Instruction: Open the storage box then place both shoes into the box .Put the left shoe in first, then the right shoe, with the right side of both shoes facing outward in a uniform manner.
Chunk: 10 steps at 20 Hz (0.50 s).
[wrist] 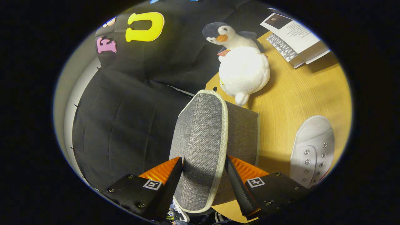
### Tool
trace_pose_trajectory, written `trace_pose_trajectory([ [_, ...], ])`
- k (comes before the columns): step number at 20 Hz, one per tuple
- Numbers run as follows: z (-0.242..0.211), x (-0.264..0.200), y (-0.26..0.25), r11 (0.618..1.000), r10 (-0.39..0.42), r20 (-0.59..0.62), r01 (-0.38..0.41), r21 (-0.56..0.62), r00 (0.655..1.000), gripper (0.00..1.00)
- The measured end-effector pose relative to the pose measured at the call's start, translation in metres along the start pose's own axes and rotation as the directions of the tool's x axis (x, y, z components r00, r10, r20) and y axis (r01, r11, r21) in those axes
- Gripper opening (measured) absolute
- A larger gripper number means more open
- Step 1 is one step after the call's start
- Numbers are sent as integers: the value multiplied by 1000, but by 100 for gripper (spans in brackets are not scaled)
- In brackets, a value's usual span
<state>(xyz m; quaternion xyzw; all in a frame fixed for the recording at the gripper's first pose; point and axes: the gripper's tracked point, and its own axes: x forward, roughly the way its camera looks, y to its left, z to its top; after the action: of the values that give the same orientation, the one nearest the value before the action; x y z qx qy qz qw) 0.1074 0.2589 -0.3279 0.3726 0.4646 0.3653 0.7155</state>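
Jaws (203, 162) clamped on lid (200, 140), raised over box (242, 131); could slip off fabric, drop shut, nudge shoe (312, 150) on worktop (300, 93)

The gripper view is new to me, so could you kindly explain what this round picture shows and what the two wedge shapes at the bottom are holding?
This picture comes from a fisheye camera mounted on a hand-held two-finger gripper, looking forward along its fingers. The two wedges are those fingers. Between them is the grey woven fabric lid with pale piping of the storage box; both fingers seem to press its edges, so the lid looks gripped and tilted up. Beyond it lies a light wooden table. On the table sit a white plush penguin with a dark head and orange beak, an open printed booklet in the far corner, and a white canvas shoe with metal eyelets beside the right finger. Black cloth forms the booth wall.
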Motion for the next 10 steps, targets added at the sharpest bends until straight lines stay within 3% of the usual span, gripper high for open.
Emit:
trace_pose_trajectory([
  [1, 4, -5, 3, 1000, 4, -1, -4, -5, 1000, 81],
  [2, 3, -3, 7, 1000, 20, -10, -20, -18, 1000, 71],
  [4, 12, -14, 13, 999, 18, 7, -18, -43, 1000, 70],
  [6, 17, -18, 26, 998, 62, 17, -62, 16, 998, 19],
  [10, 10, -20, 29, 999, 53, -38, -53, -6, 998, 16],
])
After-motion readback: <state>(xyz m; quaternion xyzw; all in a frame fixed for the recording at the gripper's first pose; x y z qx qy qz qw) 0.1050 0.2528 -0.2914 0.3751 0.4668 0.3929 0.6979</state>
